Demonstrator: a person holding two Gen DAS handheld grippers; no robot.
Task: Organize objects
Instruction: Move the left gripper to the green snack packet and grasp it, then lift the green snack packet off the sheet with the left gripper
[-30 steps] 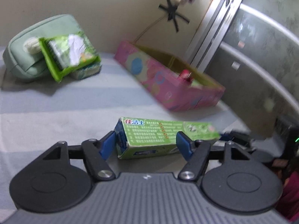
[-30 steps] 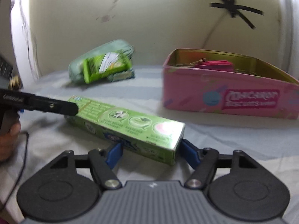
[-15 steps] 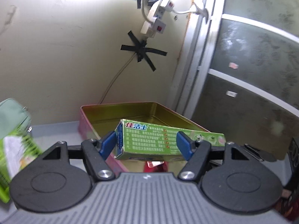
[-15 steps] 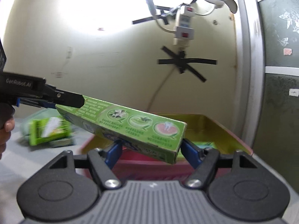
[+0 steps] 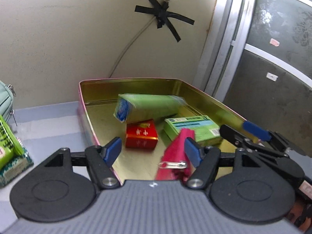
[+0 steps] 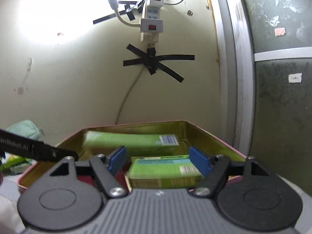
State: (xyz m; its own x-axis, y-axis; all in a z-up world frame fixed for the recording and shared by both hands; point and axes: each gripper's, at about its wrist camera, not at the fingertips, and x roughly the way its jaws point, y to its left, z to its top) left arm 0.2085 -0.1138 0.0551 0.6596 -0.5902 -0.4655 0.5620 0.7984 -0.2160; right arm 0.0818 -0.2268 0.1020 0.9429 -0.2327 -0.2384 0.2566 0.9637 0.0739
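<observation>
Fingers [image 5: 114,151] of both grippers now released, right jaws just opening; long green toothpaste carton [image 5: 148,108] dropped into the pink, gold-lined tin [image 5: 82,105]; one item stowed.

The long green carton [image 5: 148,107] in the tin [image 5: 210,97] is motion-blurred, its print unreadable. The pink pouch [image 5: 177,152] is partly hidden behind the gripper body. The green pack [image 5: 7,148] and mint pouch [image 5: 5,101] are cut off at the left edge. The red box's [image 5: 141,134] gold characters are perhaps too small to read.
</observation>
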